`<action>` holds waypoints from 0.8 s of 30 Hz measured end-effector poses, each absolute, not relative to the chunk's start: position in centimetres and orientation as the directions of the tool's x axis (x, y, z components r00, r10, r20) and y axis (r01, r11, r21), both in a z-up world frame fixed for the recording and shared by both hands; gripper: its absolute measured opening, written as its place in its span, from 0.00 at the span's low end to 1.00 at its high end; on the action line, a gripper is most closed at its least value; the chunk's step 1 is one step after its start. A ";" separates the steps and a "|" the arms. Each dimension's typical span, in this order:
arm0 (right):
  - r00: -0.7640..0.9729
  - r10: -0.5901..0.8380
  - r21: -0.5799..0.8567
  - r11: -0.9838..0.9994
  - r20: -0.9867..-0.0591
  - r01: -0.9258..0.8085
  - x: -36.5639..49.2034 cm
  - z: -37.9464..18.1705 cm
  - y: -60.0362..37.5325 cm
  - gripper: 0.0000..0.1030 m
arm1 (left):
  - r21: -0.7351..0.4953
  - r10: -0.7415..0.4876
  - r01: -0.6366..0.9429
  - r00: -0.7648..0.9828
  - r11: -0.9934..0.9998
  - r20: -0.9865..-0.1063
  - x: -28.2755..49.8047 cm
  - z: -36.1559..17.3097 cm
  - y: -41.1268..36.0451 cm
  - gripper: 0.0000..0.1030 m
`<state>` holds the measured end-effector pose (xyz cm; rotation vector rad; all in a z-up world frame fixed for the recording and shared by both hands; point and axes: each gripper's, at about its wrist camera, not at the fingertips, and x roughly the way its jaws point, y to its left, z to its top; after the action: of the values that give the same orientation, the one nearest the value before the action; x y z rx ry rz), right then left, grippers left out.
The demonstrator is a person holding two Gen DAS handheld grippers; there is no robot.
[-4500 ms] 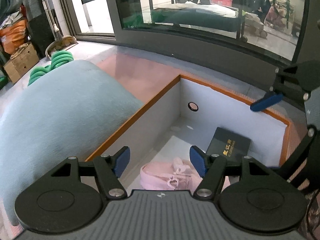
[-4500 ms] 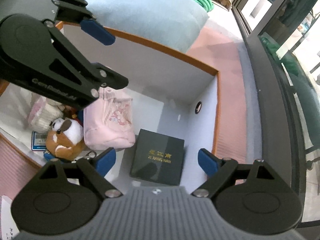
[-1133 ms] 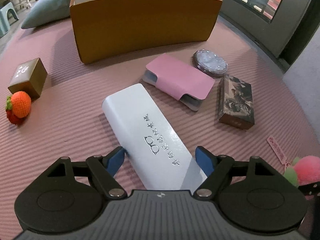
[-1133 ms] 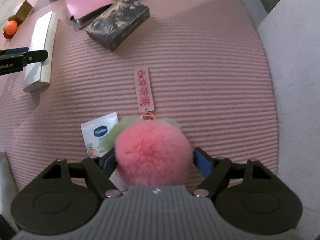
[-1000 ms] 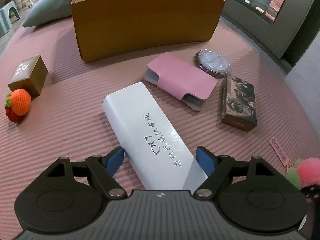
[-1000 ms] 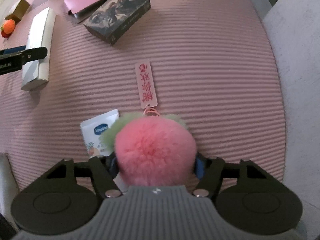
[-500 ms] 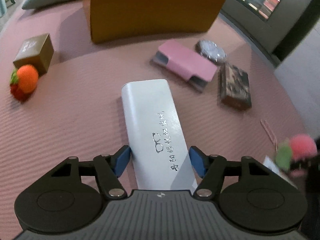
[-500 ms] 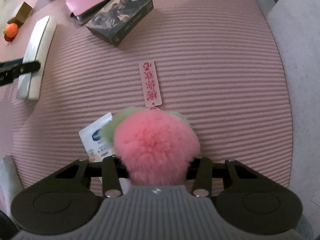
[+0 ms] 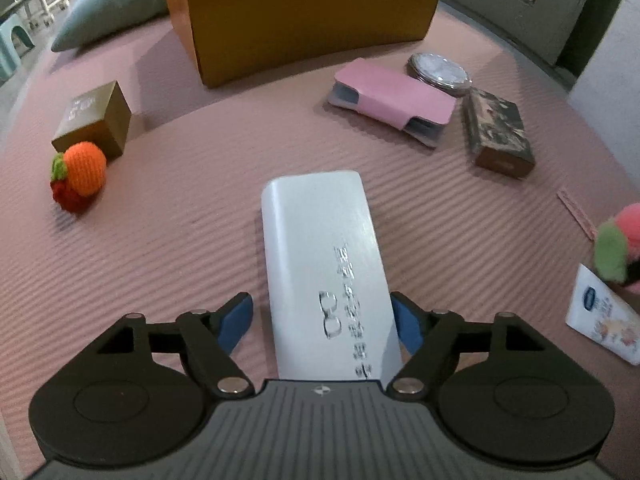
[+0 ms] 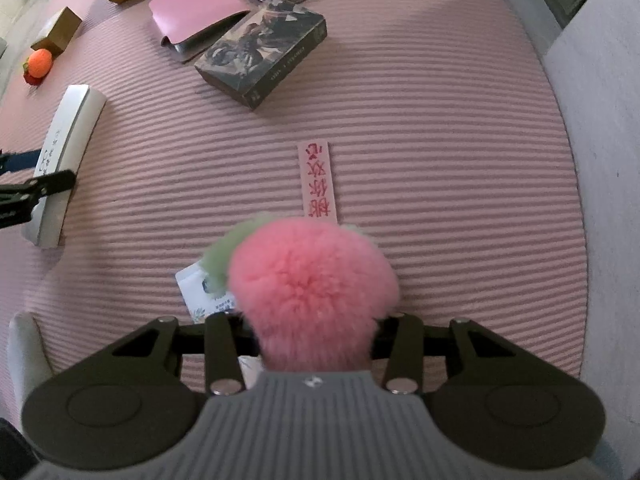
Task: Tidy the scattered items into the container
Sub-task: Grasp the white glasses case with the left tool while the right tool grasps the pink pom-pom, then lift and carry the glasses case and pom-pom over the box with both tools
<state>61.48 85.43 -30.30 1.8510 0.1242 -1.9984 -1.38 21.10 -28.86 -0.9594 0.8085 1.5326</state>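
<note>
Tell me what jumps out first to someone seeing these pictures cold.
The fluffy pink pompom fills the right view, squeezed in the right gripper, its pink tag trailing on the ribbed pink mat. In the left view, the white glasses case runs lengthwise between the left gripper fingers, and the orange box stands beyond.

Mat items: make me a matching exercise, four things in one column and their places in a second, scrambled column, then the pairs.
Things:
1. white case
2. pompom
3. knitted orange
4. round tin

Places:
A. beside the small brown box
B. squeezed in the right claw
C. behind the pink pouch, near the dark box
D. between the left claw's blue fingers

Pairs: 1-D, 2-B, 3-A, 4-C
</note>
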 end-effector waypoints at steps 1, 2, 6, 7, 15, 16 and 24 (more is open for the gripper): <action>-0.035 -0.235 0.207 -0.910 -0.971 0.359 61.4 -30.3 85.3 0.45 | -0.002 0.434 -0.986 -0.073 -0.170 -0.898 -1.4 -28.9 21.2 0.86; -0.039 -0.231 0.202 -0.910 -0.972 0.363 61.3 -30.3 85.3 0.45 | -0.001 0.434 -0.985 -0.076 -0.174 -0.898 -1.4 -28.9 21.3 0.86; -0.049 -0.226 0.192 -0.908 -0.973 0.373 60.9 -30.4 85.2 0.45 | -0.014 0.451 -0.982 -0.073 -0.187 -0.889 -1.7 -28.6 20.8 0.70; -0.052 -0.228 0.193 -0.907 -0.972 0.374 60.8 -30.4 85.2 0.45 | -0.026 0.451 -0.981 -0.064 -0.192 -0.890 -2.0 -28.5 20.7 0.70; -0.078 -0.249 0.201 -0.900 -0.965 0.387 60.2 -29.3 84.9 0.45 | -0.079 0.466 -0.976 -0.026 -0.204 -0.884 -3.1 -27.4 19.5 0.69; -0.082 -0.252 0.202 -0.899 -0.964 0.389 60.1 -29.1 84.9 0.44 | -0.083 0.472 -0.975 -0.024 -0.205 -0.881 -3.2 -27.1 19.5 0.69; -0.128 -0.287 0.215 -0.890 -0.949 0.403 59.4 -26.3 84.5 0.44 | -0.110 0.524 -0.972 -0.015 -0.208 -0.852 -3.6 -25.0 19.3 0.69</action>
<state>59.38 84.54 -26.32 1.7025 0.1287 -2.0624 -3.60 19.31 -24.99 -0.9689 0.6383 1.5473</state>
